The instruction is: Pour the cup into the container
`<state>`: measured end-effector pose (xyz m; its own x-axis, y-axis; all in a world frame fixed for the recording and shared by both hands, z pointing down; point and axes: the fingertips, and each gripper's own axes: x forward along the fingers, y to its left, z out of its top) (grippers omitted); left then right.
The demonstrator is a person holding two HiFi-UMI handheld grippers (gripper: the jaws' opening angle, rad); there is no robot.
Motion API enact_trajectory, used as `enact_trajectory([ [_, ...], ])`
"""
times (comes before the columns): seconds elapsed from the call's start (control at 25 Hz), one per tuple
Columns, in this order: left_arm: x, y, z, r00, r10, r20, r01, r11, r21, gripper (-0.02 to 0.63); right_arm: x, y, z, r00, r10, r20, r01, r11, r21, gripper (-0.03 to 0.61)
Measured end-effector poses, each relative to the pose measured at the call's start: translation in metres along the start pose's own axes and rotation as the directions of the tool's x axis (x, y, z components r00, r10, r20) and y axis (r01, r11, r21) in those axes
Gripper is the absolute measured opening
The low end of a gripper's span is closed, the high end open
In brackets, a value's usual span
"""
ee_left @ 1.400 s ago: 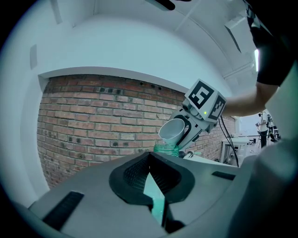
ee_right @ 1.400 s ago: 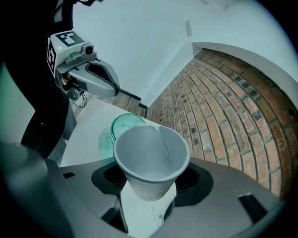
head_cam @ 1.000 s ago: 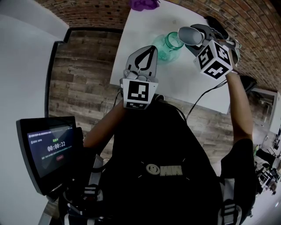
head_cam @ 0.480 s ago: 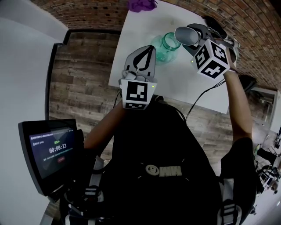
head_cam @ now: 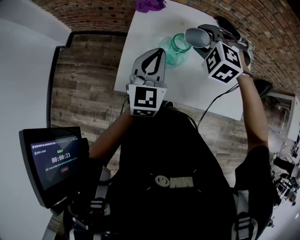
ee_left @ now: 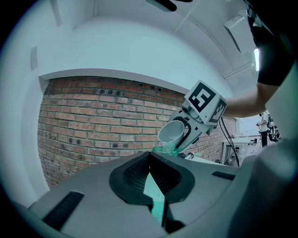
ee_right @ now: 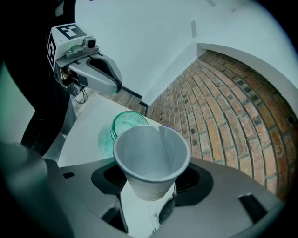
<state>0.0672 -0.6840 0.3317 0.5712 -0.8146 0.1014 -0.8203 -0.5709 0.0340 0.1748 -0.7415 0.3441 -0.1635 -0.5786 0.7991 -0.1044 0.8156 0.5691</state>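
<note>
White table [head_cam: 187, 84] | brick wall [head_cam: 93, 14] | plank floor [head_cam: 89, 84] (wood, seemingly)

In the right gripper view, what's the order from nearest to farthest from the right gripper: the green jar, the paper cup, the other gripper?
1. Paper cup: clamped between the jaws.
2. Green jar: on the table, just past the cup's rim and slightly left.
3. Left gripper: farthest, raised at the upper left.
</note>
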Motion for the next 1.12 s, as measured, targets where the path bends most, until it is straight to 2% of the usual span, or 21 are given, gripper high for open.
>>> enact_trajectory([
  [1.12,0.0006,-0.0028,0.0007,1.000,-0.008,0.008,0.008,1.000,0.002,0.002,0.0014,-0.0026,-0.0040,0.999,-0.030,-0.036,0.028,0.998,-0.054,0.273],
])
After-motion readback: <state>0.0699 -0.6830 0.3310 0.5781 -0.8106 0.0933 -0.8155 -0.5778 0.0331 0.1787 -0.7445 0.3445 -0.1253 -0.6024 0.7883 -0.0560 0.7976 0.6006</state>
